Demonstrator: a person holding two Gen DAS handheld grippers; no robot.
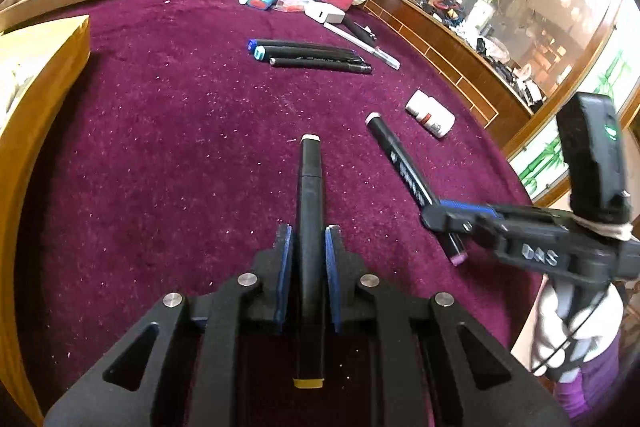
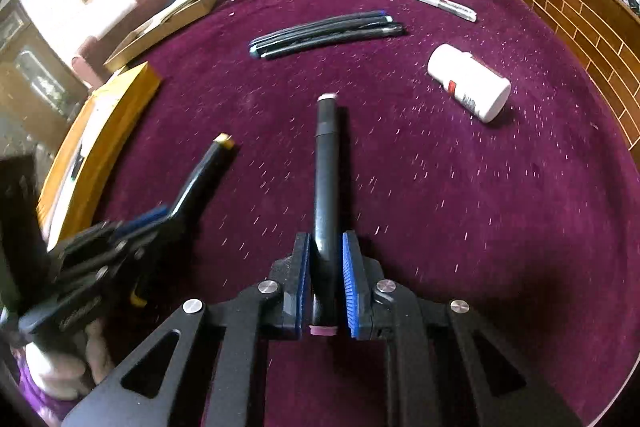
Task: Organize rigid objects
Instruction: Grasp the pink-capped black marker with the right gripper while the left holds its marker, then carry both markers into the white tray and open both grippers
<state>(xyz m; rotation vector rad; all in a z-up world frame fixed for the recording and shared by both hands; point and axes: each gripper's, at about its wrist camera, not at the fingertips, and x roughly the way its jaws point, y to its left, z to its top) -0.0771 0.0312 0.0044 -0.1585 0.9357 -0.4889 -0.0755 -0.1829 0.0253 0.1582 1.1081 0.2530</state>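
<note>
My left gripper (image 1: 308, 239) is shut on a black marker with yellow end caps (image 1: 309, 211), held along its fingers above the purple tablecloth. My right gripper (image 2: 325, 247) is shut on a black marker with pink end caps (image 2: 326, 167). The right gripper (image 1: 444, 217) shows at the right of the left wrist view with its pink-capped marker (image 1: 396, 155). The left gripper (image 2: 160, 217) shows blurred at the left of the right wrist view with its yellow-capped marker (image 2: 204, 167). A row of several black markers (image 1: 312, 55) lies side by side farther back; it also shows in the right wrist view (image 2: 324, 35).
A white pill bottle (image 2: 468, 87) lies on its side at the right. A yellow box (image 1: 36, 99) stands at the left edge. Jars, tins, a tape roll and a white pen (image 1: 360, 45) crowd the far side. A wooden ledge (image 1: 448, 47) borders the right.
</note>
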